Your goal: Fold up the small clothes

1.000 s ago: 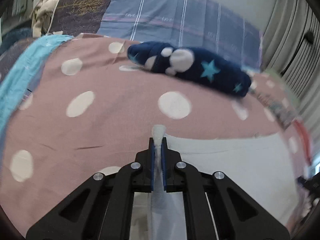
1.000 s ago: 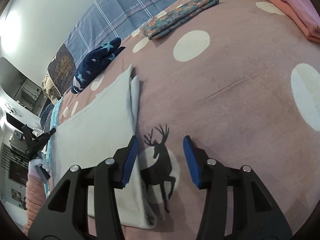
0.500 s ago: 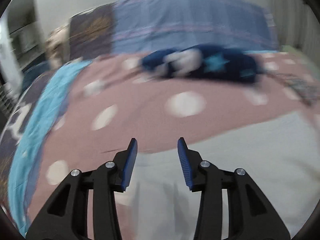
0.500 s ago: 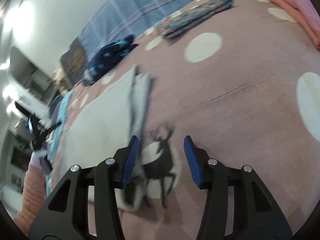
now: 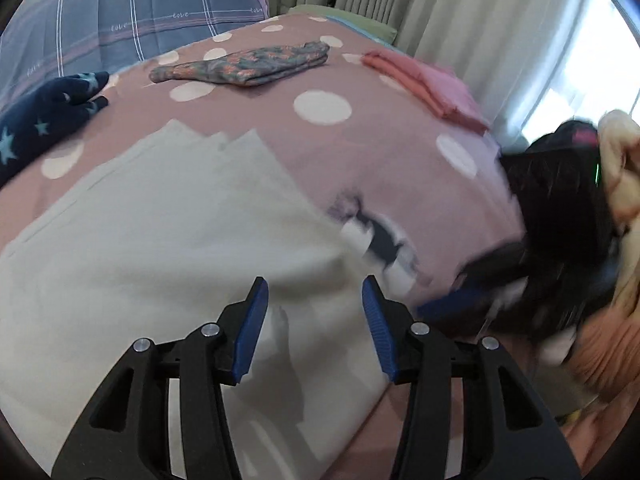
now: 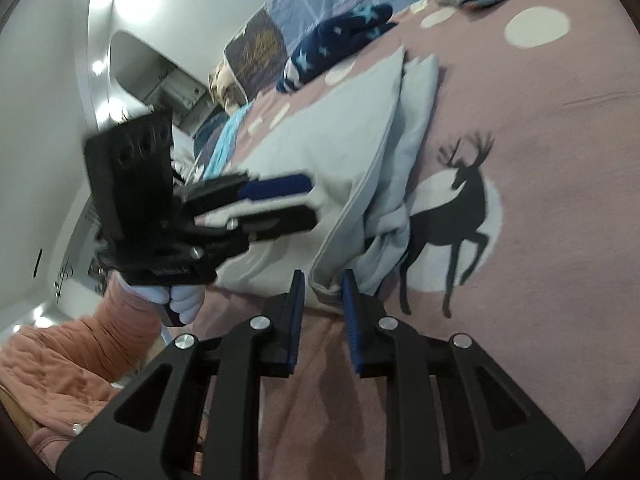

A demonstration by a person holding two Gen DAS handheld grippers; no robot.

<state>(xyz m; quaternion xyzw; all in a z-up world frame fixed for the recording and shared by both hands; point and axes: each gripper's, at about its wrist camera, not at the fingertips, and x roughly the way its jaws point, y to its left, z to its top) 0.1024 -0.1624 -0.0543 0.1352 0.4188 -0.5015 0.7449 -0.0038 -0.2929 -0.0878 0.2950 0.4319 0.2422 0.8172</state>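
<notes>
A pale grey garment (image 5: pixel 168 240) lies flat on the pink dotted bedspread (image 5: pixel 360 152), with a bunched fold along its right side (image 6: pixel 416 120). My left gripper (image 5: pixel 314 308) hovers over the garment's near part. Its jaws are opening, with nothing pinched between them. It also shows in the right wrist view as the left gripper (image 6: pixel 308 204) above the cloth. My right gripper (image 6: pixel 323 284) is at the garment's near corner (image 6: pixel 324 280). Its jaws are closing with that corner between the pads, and a gap still shows on each side.
Folded clothes lie further back on the bed: a navy star garment (image 5: pixel 40 128), a floral one (image 5: pixel 244 66) and a pink one (image 5: pixel 424 84). A deer print (image 6: pixel 460 216) marks the bedspread beside the garment. A plaid pillow (image 5: pixel 120 20) lies behind, curtains (image 5: pixel 440 8) at right, and a person's orange sleeve (image 6: pixel 80 360) at the near left.
The left gripper let go of the pinched fold, opened and swung right across the garment. The right gripper rolled, moved onto the near corner, and its jaws narrowed.
</notes>
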